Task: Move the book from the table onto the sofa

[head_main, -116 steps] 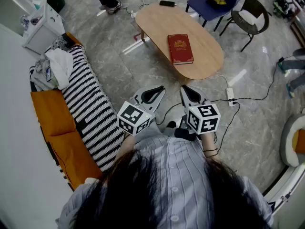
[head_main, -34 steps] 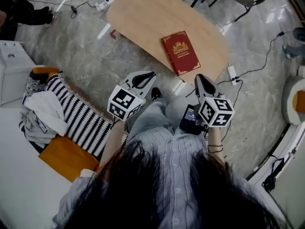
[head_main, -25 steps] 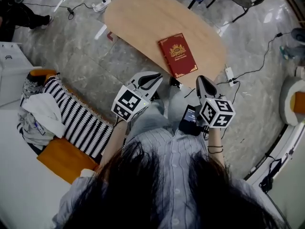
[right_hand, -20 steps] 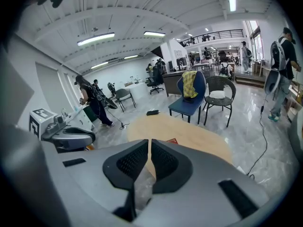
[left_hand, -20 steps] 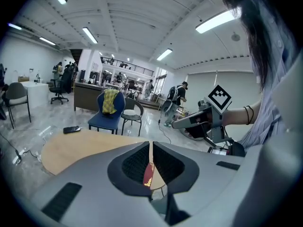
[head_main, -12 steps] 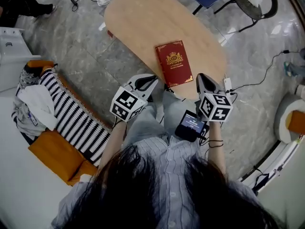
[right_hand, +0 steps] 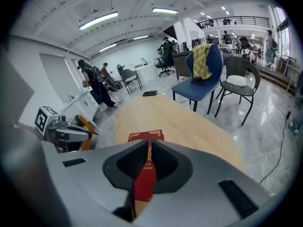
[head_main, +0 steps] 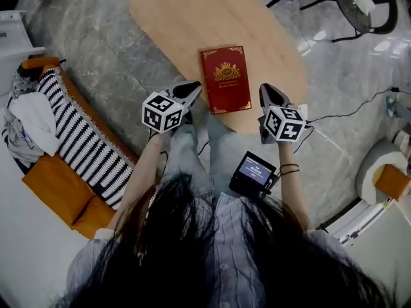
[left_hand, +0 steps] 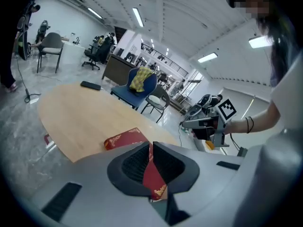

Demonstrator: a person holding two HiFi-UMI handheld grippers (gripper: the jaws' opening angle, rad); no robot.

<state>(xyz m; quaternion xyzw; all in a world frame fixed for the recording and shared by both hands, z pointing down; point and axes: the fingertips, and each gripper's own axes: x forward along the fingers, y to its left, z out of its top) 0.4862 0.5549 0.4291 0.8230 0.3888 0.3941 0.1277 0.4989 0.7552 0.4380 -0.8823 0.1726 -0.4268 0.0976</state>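
**Entry: approach to book, nothing lifted yet**

1. Left gripper [head_main: 188,90]: jaws closed together and empty, off the tabletop's near edge, just beside the book's near left corner but apart from it.
2. Right gripper [head_main: 265,94]: jaws likewise closed and empty, at the near edge, just right of the book's near right corner.
3. Book [head_main: 225,79]: red hardback with gold ornament, lying flat and face up close to the tabletop's near edge, between the 2 grippers.
4. Tabletop [head_main: 180,18]: oval, pale wood.
5. Sofa [head_main: 54,185]: orange, off to the left and well apart from the book, with a striped throw [head_main: 83,140] over it.

**Handling advice (judgement):** open both sets of jaws before closing in. Take the book by its 2 long edges or near corners, and keep it level so that the cover stays shut.

**Not made out:**
- The book's near end is masked by the jaws in both gripper views.
- Its thickness and underside are unseen.
- The gold lettering is too small to read.
- The sofa is cut off at the left and part-covered by the throw and clothes, so the free seat area is unclear.
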